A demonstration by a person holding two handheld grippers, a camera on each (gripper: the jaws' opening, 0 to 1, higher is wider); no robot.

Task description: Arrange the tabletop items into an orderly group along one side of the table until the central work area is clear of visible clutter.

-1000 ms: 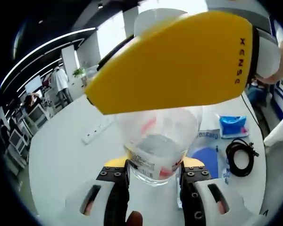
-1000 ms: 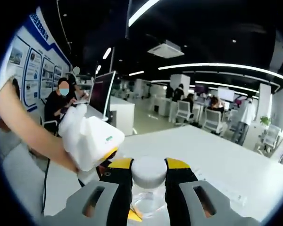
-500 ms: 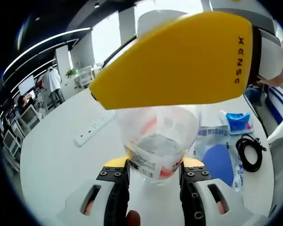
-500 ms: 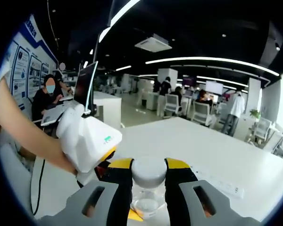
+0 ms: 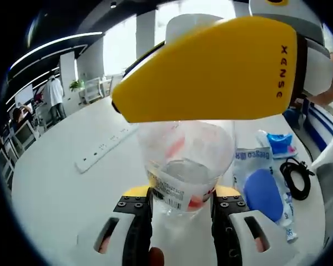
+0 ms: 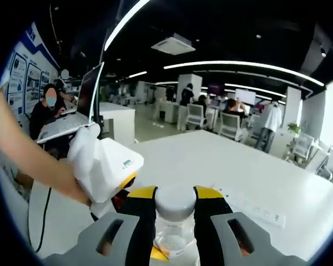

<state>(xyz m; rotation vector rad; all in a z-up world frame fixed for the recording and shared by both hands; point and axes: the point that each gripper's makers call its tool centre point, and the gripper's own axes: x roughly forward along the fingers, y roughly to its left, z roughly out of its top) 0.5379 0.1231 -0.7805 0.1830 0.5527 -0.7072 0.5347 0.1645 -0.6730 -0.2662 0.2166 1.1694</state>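
A clear plastic bottle with a printed label and a little water stands between the jaws of my left gripper, which is shut on its body. My right gripper crosses the left gripper view from the right as a broad yellow finger over the bottle's top. In the right gripper view my right gripper is shut on the bottle's white cap, with the clear bottle below it. The left gripper's white body, held by a person's arm, sits just left of the cap.
On the white table lie a white power strip, a blue pouch in clear wrap, a small blue-white pack and a coiled black cable. An open laptop and a seated person are at the left.
Both views have swung, so the background has shifted; the pouch looks nearer. Both grippers keep the same hold on the bottle and its cap.
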